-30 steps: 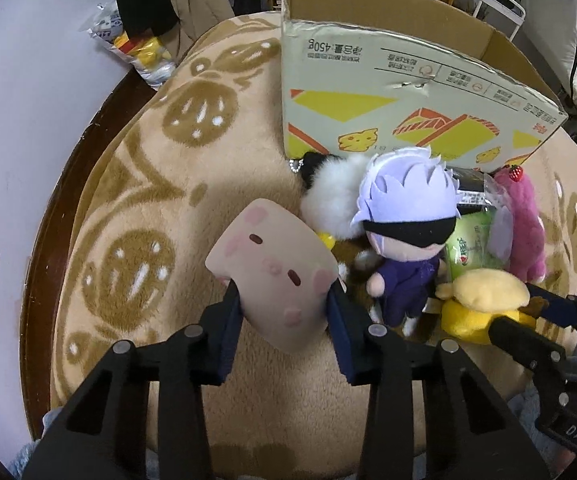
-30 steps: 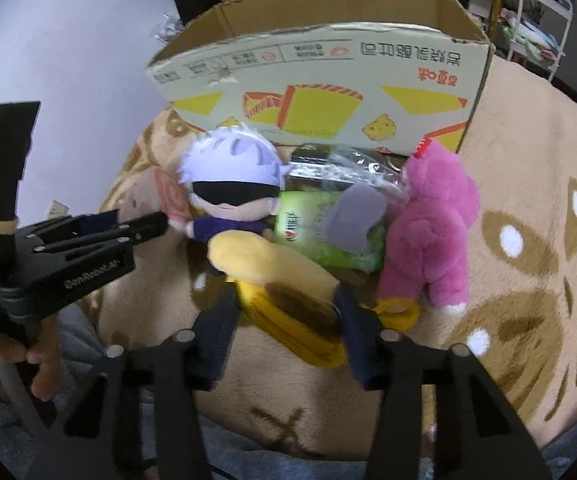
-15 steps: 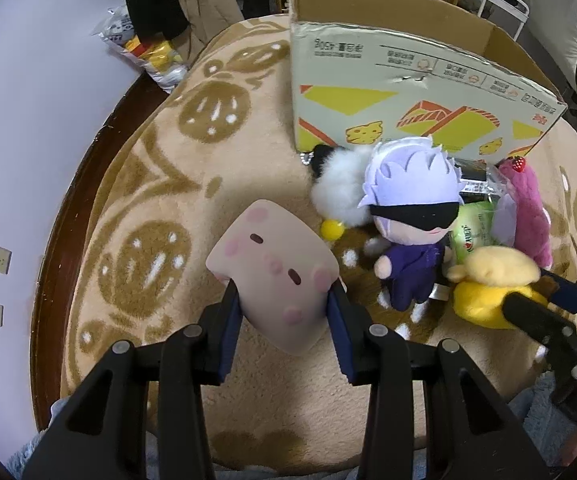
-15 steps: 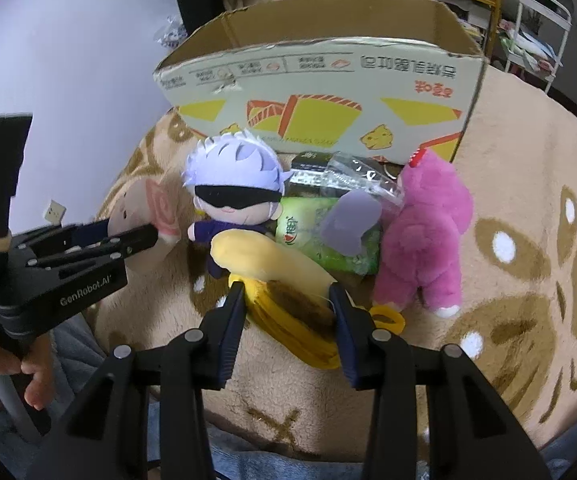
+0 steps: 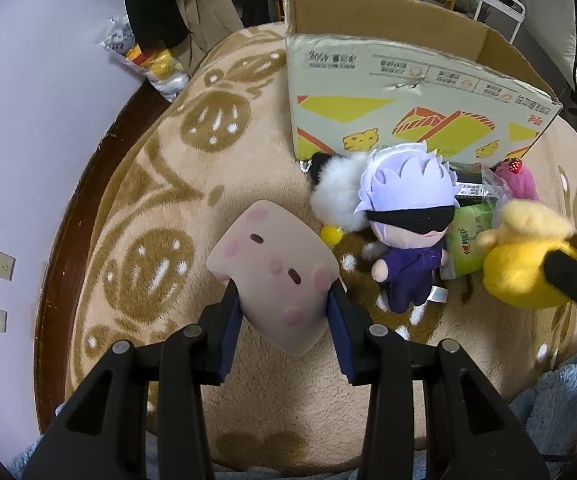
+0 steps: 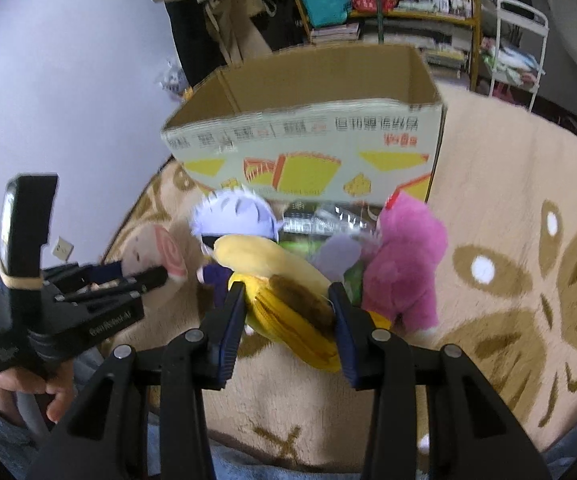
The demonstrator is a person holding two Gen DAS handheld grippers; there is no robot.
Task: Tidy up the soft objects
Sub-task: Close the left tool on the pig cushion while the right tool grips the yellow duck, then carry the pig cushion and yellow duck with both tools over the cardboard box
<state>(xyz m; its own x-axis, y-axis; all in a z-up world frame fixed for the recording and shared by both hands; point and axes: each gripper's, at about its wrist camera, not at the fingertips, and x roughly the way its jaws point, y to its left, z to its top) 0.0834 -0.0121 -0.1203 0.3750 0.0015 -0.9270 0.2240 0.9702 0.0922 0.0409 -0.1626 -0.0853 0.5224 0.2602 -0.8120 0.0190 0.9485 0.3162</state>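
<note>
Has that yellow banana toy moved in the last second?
Yes. The right tool has lifted the yellow banana plush off the rug; it now overlaps the white-haired doll below the cardboard box.

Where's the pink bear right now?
In the right wrist view the pink bear stands on the rug in front of the box's right corner, just right of the banana plush.

A yellow banana plush (image 6: 284,300) was gripped between the two pads of the right gripper (image 6: 286,304). Beyond it, a pink plush (image 6: 404,264) and a white-haired doll (image 6: 234,216) were seen before an open cardboard box (image 6: 308,152). To the left, the left gripper (image 6: 128,280) was closed on a beige plush (image 6: 148,252).
</note>
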